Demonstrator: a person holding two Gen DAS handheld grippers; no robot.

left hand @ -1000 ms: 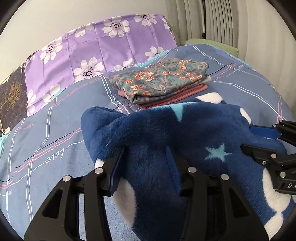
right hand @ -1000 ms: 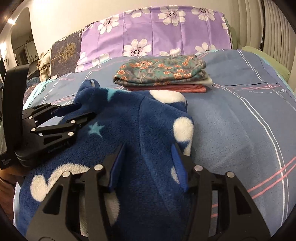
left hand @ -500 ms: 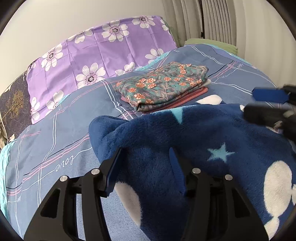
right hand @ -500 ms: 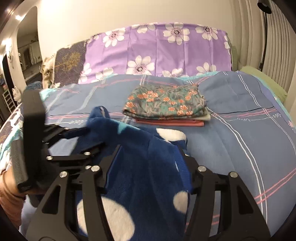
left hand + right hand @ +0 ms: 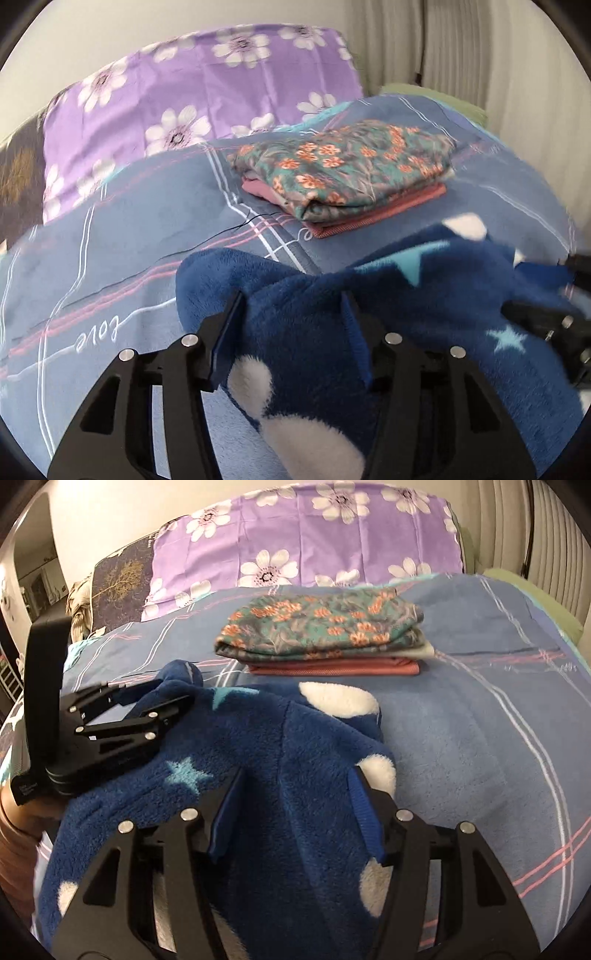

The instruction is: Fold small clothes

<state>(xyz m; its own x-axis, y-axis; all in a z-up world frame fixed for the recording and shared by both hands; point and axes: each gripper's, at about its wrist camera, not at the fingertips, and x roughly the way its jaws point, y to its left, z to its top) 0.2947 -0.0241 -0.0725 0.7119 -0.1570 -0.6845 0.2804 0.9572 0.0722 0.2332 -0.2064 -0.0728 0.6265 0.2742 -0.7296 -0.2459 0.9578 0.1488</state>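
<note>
While fleece (image 5: pixel 443 295) lies on bedspread (image 5: pixel 129 229), pillow (image 5: pixel 203 85) behind, left gripper (image 5: pixel 291 299), right gripper (image 5: pixel 297 771), jaws half-spread clamping fleece

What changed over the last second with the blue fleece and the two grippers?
Both grippers carried the blue fleece garment forward, towards the folded stack, which now looms nearer in both views. The left gripper and right gripper each kept a bunch of fleece between their fingers, jaws slightly wider than before. The stack, the purple flowered pillow and the bedsheet stayed put.

Both wrist cameras look steeply down, close over the bed (image 5: pixel 110 229), sharing the folded stack (image 5: pixel 321 631).
</note>
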